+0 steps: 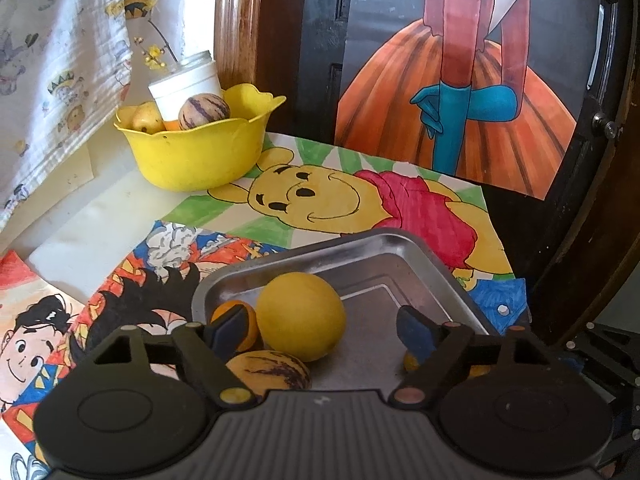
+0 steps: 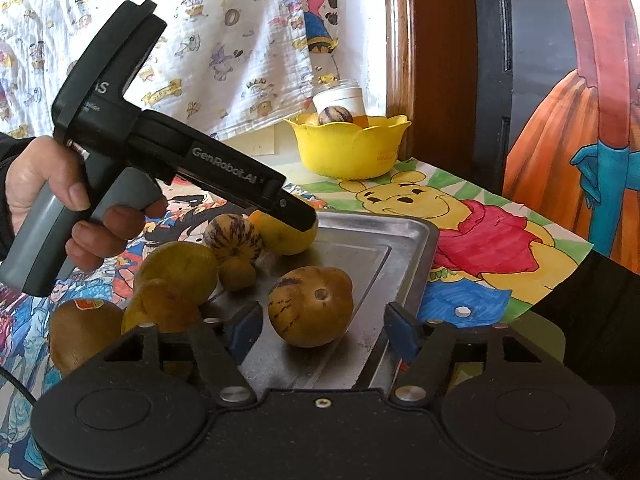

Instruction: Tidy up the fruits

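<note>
- Cartoon-printed white cloth (image 2: pixel 200 40) hangs behind the bench at the left, with a dark wooden frame (image 2: pixel 404 40) further right and a poster of a figure in an orange skirt (image 1: pixel 460 120) leaning at the back.
- Colored drawings cover the bench: a comic-style sheet (image 1: pixel 132 280) at the left and a yellow bear in a red shirt (image 1: pixel 360 200) toward the right.
- At the back left stands a yellow scalloped bowl (image 1: pixel 200 152) holding a white cup (image 1: pixel 186 88), a striped round fruit (image 1: pixel 204 112) and a yellow pear-like fruit (image 1: pixel 146 120).
- A metal tray (image 2: pixel 412 256) lies on the drawings, nearer than the bowl.
- In the right wrist view, a kiwi with a sticker (image 2: pixel 82 332) and two yellow-brown fruits (image 2: pixel 172 276) crowd the tray's left edge; a small brown fruit (image 2: pixel 237 274) and a purple-striped fruit (image 2: pixel 232 238) sit just behind.
- The left tool (image 1: pixel 324 332), gripped by a hand (image 2: pixel 52 208), stands spread wide over the tray's far part, its fingers either side of a large yellow fruit (image 1: pixel 300 316) without pressing it; a small orange fruit (image 1: pixel 236 324) shows behind the left finger.
- A speckled brown-yellow fruit (image 2: pixel 310 306) rests on the tray floor.
- The right tool (image 2: pixel 324 330) is likewise released, its blue pads (image 2: pixel 402 334) flanking that speckled fruit, apart from it.
</note>
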The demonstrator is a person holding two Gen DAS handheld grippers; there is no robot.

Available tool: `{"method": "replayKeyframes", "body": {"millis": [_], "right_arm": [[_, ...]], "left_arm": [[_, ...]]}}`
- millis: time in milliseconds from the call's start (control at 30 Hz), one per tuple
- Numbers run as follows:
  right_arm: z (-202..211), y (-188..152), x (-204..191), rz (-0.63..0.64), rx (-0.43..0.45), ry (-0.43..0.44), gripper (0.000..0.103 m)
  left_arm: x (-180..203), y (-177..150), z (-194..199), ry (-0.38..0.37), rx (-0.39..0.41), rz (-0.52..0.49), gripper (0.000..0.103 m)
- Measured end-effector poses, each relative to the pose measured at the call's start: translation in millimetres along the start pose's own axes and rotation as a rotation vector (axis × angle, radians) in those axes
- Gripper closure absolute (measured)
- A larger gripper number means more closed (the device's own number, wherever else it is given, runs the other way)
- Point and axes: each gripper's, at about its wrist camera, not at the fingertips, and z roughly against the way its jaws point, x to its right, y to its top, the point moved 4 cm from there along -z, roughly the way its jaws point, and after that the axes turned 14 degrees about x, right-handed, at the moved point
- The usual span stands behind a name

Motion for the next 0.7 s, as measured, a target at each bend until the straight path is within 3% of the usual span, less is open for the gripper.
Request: {"method": "replayKeyframes", "body": {"millis": [300,700], "right_arm": [[10,2,2,-0.042,0.036,-0.035,0.02],[27,7,-11,-0.041,0.087,-0.071,0.002]], "left_arm": [[0,5,16,0.031,0.053,-0.004,0.001],[-6,3,49,0.08,0.135,0.019,0.0]]}}
